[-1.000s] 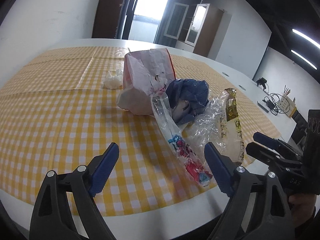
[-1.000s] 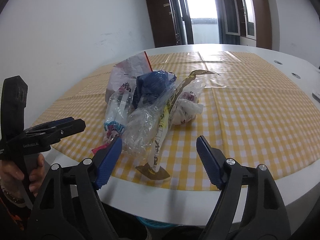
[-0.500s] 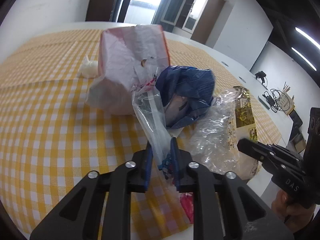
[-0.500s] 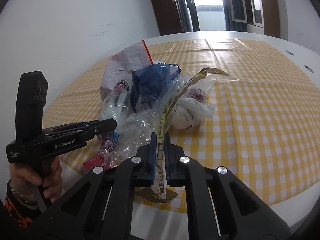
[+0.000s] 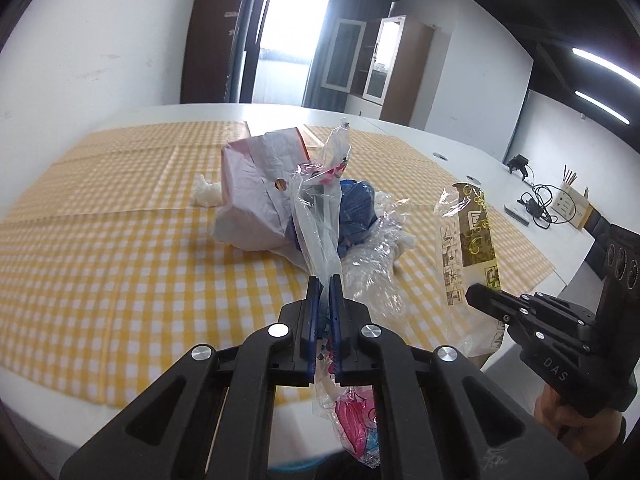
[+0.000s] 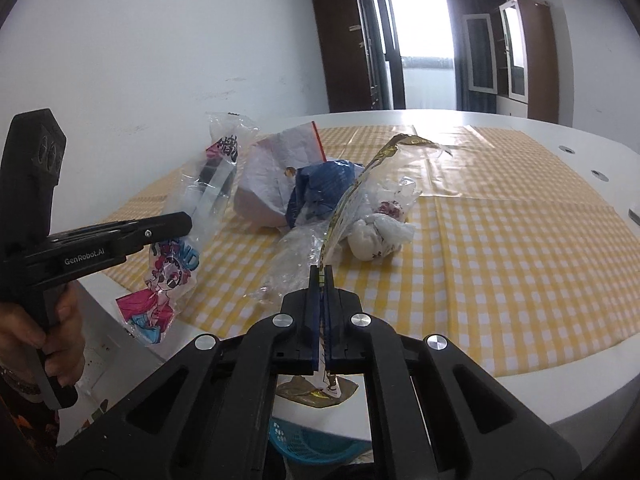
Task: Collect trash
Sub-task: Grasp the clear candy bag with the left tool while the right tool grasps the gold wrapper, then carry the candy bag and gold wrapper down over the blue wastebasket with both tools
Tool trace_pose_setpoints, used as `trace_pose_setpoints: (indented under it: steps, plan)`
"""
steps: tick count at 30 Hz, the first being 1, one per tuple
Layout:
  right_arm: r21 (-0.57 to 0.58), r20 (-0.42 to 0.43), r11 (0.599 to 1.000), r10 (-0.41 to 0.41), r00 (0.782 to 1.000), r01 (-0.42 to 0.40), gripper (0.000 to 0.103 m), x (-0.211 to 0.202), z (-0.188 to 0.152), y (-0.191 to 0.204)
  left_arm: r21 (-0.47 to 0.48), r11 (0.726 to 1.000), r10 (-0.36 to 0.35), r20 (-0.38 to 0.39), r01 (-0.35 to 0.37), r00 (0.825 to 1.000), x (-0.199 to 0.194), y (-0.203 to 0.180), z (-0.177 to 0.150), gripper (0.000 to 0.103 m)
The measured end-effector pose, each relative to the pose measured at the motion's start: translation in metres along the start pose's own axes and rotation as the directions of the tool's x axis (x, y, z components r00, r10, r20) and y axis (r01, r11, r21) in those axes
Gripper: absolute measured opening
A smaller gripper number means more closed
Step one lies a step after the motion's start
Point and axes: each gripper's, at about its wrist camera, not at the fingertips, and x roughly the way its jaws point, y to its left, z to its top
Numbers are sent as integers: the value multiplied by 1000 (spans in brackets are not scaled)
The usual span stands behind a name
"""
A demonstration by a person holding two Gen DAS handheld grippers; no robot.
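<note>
Both grippers are lifting wrappers off the near edge of a yellow-checked table.

Nearest, the left gripper [image 5: 325, 308] is pinching a clear cartoon-printed wrapper [image 5: 320, 224], its pink and blue end hanging below the jaws past the table edge, while the right gripper [image 6: 322, 300], its jaws pressed together, is gripping a clear wrapper with a gold-and-brown strip [image 6: 360, 188] that is arching up over the pile. A blue basket [image 6: 312, 444] is showing under the table edge. The white table [image 6: 560, 380] is wearing a yellow-and-white checked cloth [image 6: 500, 248]. On it, the rest of the trash is lying bunched together: crumpled clear plastic [image 5: 372, 268], a knotted white bag [image 6: 376, 236], a blue bag [image 6: 320, 188] and a white paper bag with a red edge [image 5: 256, 200]. Far off, white walls, dark cabinets [image 6: 344, 44] and a bright glass door [image 6: 424, 48] are closing the room.
</note>
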Motion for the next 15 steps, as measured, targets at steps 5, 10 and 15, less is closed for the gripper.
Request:
trace_pose_setpoints:
  steps: [5, 10, 15]
  plan:
    - [-46, 41, 998, 42, 998, -41, 1, -35, -17, 25, 14, 999, 42, 32, -43, 999, -46, -9, -22, 4]
    - [-80, 41, 994, 77, 996, -73, 1, -57, -34, 51, 58, 996, 63, 78, -67, 995, -83, -19, -51, 4]
    - [-130, 20, 988, 90, 996, -86, 1, -74, -59, 77, 82, 991, 97, 84, -104, 992, -108, -26, -75, 4]
